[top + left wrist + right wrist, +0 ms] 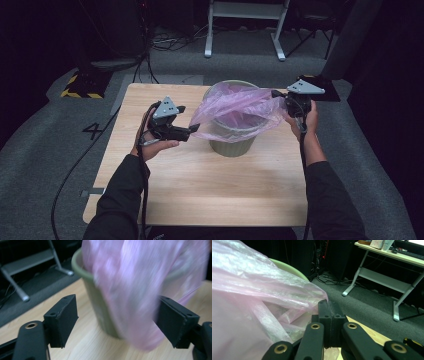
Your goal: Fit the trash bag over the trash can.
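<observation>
Forearms in dark sleeves come in nearest, each hand carrying a set of tongs over the wooden table [200, 190]. Just ahead of the left gripper [194, 131] hangs the loose side of a pink plastic bag [235, 107]; these tongs stand wide apart, holding nothing, and in the left gripper view the blurred pink film droops between the two black pads [62, 315], so I judge they are placed there to take hold of that side. Beyond and between both tongs sits the olive-green bin [232, 142], with the bag draped over its mouth and partly down inside it. On the far side of the bin, the right gripper [280, 96] has its jaws pressed together on the bag's edge, the film bunching where it enters the clamped pads [331, 315]. That pinch keeps the film taut and lifted off the rim, probably so that the opening can be stretched around the bin. Farther off lie grey carpet [50, 130] and a white table frame [245, 25].
</observation>
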Tool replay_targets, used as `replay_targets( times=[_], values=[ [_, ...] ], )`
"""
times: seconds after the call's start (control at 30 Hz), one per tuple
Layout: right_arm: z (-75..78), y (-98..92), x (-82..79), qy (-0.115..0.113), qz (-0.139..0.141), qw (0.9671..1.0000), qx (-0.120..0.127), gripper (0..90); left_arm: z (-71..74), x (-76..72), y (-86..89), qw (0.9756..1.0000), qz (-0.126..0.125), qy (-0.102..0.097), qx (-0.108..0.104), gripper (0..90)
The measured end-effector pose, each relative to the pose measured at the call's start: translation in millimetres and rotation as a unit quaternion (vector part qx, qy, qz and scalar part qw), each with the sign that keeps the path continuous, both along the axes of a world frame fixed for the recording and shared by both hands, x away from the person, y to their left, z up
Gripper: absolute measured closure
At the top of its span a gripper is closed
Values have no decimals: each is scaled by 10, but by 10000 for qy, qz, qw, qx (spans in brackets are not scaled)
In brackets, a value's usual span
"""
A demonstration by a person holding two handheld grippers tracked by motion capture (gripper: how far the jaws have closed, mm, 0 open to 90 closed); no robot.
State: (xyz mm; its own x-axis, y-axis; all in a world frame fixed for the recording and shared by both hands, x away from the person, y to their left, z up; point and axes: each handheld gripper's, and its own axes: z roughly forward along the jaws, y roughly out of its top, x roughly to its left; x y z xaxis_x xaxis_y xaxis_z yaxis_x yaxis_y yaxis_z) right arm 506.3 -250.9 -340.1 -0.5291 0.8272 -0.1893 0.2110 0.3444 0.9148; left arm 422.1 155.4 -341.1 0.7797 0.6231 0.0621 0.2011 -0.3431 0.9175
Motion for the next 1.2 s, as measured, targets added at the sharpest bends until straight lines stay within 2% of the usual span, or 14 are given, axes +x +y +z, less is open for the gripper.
replay_targets(
  times=[0.13,0.23,0.27,0.3,0.33,0.43,0.5,0.57,0.67,0.73,0.77,0.87,1.07,1.2],
  values=[
    [22,-4,-18,-44,23,10000,-41,900,99,-16,-76,9999,-89,-113,-82,196],
    [28,-3,-21,-38,51,10000,-74,900,107,3,-235,9994,-82,-213,277,219],
    [31,-2,-23,-50,56,9999,-91,900,107,13,-268,9992,-145,-200,301,241],
    [33,-3,-25,-55,56,9999,-96,900,108,25,-315,9989,-112,-234,391,270],
    [37,-5,-27,-57,60,9999,-106,900,114,46,-367,9977,86,-312,589,306],
    [42,-10,-30,-67,118,9998,-148,900,121,120,-406,9973,195,-326,633,507],
    [41,-14,-32,-67,159,9997,-149,900,113,175,-413,9968,152,-316,713,630],
    [34,-23,-28,-62,162,9997,-170,900,98,235,-411,9969,243,-328,671,754],
    [16,-42,-11,-24,126,9998,-176,900,69,374,-362,9987,364,-127,327,854],
    [-7,-50,3,41,91,9998,-170,900,21,491,-340,9986,506,75,137,878],
    [-20,-47,8,58,52,9998,-186,900,1,529,-339,9981,583,111,141,880],
    [-59,-45,33,112,10,9996,-245,900,-68,657,-319,9962,811,294,-81,881],
    [-127,-34,72,215,-53,9994,-276,900,-200,824,-356,9921,1196,376,-37,886],
    [-157,-26,85,282,-15,9993,-225,900,-245,902,-395,9910,1246,480,-48,885]
  ],
)
